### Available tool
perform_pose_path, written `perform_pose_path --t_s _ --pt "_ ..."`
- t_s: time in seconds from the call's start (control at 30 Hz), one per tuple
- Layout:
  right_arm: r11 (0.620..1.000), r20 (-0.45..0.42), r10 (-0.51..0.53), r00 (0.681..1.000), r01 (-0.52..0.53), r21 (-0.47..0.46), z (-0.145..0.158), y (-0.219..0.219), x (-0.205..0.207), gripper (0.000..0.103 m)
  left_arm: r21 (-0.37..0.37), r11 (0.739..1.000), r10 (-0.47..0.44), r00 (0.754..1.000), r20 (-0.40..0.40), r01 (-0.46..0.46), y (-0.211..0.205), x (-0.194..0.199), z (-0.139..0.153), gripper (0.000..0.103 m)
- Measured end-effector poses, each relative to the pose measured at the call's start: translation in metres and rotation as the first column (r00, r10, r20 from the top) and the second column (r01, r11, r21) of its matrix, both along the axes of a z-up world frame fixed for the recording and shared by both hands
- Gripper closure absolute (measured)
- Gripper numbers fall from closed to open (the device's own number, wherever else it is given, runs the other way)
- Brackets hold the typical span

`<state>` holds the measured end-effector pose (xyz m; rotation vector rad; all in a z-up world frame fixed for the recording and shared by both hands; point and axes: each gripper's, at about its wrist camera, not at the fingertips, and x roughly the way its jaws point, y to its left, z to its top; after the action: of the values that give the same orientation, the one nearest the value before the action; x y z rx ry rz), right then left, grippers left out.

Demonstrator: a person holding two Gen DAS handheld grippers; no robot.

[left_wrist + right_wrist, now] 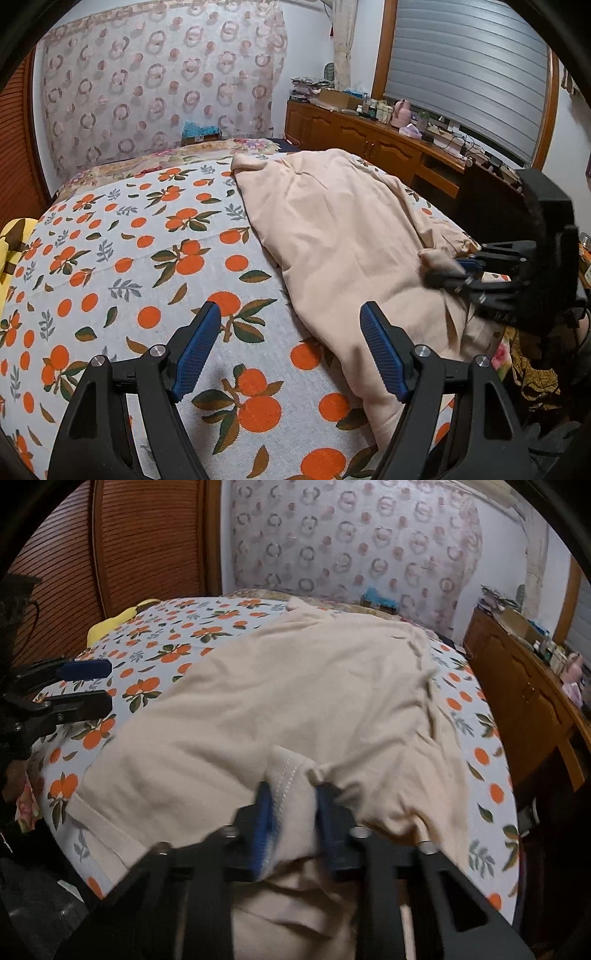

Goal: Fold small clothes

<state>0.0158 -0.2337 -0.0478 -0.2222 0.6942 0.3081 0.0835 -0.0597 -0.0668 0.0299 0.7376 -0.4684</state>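
Garment [295, 686] lies lengthwise toward the headboard [369, 546].

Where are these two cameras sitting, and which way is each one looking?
Left wrist view: rides the left gripper, looking along its open blue pads over the orange-print bedspread toward the window; the right gripper shows at right.
Right wrist view: rides the right gripper, closed on a fold of the beige garment, facing the headboard; the left gripper shows at left.
Shared: the garment, the bedspread and each other's gripper.
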Motion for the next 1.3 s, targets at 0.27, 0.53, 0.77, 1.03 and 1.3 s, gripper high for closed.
perform_pose_path --t_s 0.27,0.53,0.77,1.03,1.3 --pt "0.987 0.080 -0.107 0.991 0.096 0.132 0.026 -0.055 -0.053 0.093 0.013 1.000 -0.018 1.000 -0.006 0.018 -0.006 -0.003 0.000 0.025" --pt "0.987 0.086 -0.156 0.984 0.151 0.060 0.032 -0.063 -0.088 0.065 0.023 0.998 -0.063 0.998 -0.017 0.063 -0.024 -0.006 0.000 0.025" --pt "0.971 0.157 -0.223 0.962 0.206 0.121 0.044 -0.070 -0.084 0.059 0.036 0.995 -0.087 0.996 -0.034 0.088 -0.034 -0.009 -0.004 0.025" --pt "0.970 0.094 -0.225 0.970 0.214 0.115 0.023 -0.066 -0.069 0.058 0.033 0.995 -0.089 0.995 -0.041 0.091 -0.035 -0.009 -0.005 0.025" --pt "0.971 -0.053 -0.223 0.973 0.226 0.072 0.002 -0.079 -0.060 0.040 0.018 0.993 -0.112 0.991 -0.075 0.113 -0.041 -0.014 -0.014 0.025"
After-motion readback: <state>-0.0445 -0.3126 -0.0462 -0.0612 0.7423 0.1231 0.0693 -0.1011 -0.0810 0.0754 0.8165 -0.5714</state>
